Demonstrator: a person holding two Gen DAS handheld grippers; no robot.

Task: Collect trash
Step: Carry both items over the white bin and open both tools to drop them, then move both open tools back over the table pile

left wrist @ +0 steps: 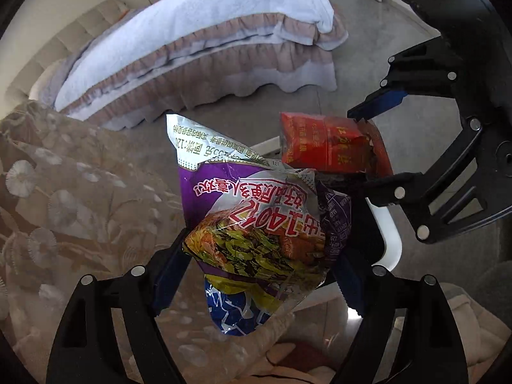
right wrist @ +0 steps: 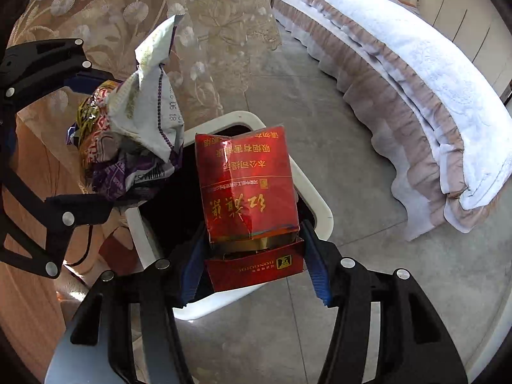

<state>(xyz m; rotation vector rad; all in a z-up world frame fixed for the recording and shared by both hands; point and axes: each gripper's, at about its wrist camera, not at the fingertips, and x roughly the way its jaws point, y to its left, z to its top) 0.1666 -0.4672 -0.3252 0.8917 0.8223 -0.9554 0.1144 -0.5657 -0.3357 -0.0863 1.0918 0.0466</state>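
Blue ribbed pads line the fingers point(right wrist: 316, 265) of the right gripper point(right wrist: 252, 262), which are clamped on a red cigarette pack point(right wrist: 248, 192), gripping it by its lower end where the flip lid hangs open and a gold inner strip shows. The pack stands nearly upright between the fingers and hangs directly above the dark opening of a white trash bin point(right wrist: 316, 198) on the grey floor point(right wrist: 336, 121).

The left gripper point(left wrist: 256, 275) has its fingers point(left wrist: 169, 275) pressed against both sides of a crumpled purple snack wrapper point(left wrist: 252, 211), with a blue foil scrap point(left wrist: 230, 313) bunched just beneath it. In the right wrist view that wrapper point(right wrist: 140, 121) is held over the bin's left edge, just beside the cigarette pack but not touching it. From the left wrist view the pack point(left wrist: 326, 144) shows just behind the wrapper, pinched by the right gripper point(left wrist: 368, 147), with a curve of the bin's rim point(left wrist: 393, 236) below.

A sheer flower-patterned curtain point(right wrist: 153, 6) hangs behind the wrapper. A bed point(right wrist: 416, 80) with a pale blue cover and ruffled skirt stands well apart across the floor.
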